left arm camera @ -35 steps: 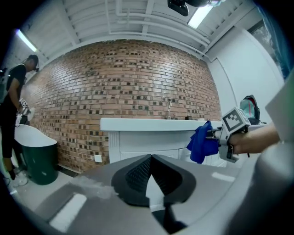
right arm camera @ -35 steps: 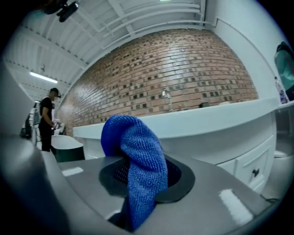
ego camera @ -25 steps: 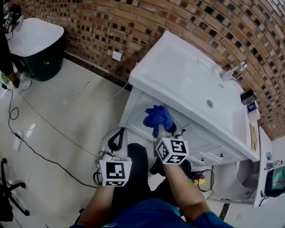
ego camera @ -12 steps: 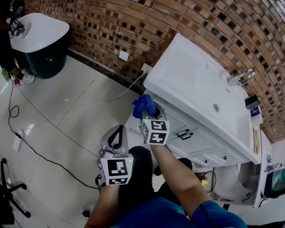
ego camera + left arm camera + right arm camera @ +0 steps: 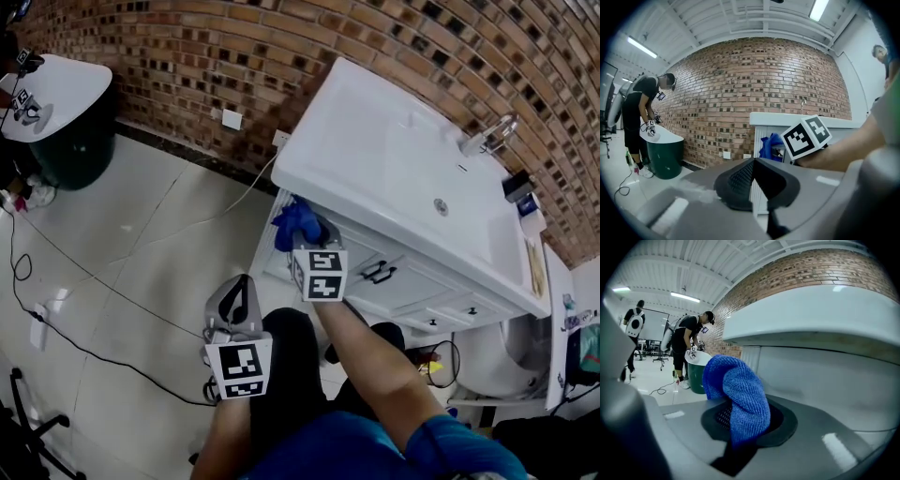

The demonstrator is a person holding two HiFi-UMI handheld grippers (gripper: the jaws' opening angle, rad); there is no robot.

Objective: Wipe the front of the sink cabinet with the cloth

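Note:
The white sink cabinet (image 5: pixel 412 286) stands against a brick wall, with its basin top (image 5: pixel 375 150) overhanging the front. My right gripper (image 5: pixel 307 232) is shut on a bunched blue cloth (image 5: pixel 294 223), which it holds against the cabinet's upper left corner, just under the basin rim. The right gripper view shows the cloth (image 5: pixel 738 394) draped over the jaws and the cabinet front (image 5: pixel 825 380) close behind. My left gripper (image 5: pixel 235 302) hangs lower, over the floor and away from the cabinet. In the left gripper view its jaws meet with nothing between them (image 5: pixel 753 161).
Dark handles (image 5: pixel 379 273) sit on the cabinet doors. A faucet (image 5: pixel 489 141) rises at the back of the basin. A cable (image 5: pixel 103 281) crosses the tiled floor. A green basin stand (image 5: pixel 66 141) is far left, with a person (image 5: pixel 640 122) beside it. A white fixture (image 5: pixel 487 361) stands right of the cabinet.
My right gripper has carried the cloth left and up along the cabinet front, to its upper left corner. The left gripper has barely moved.

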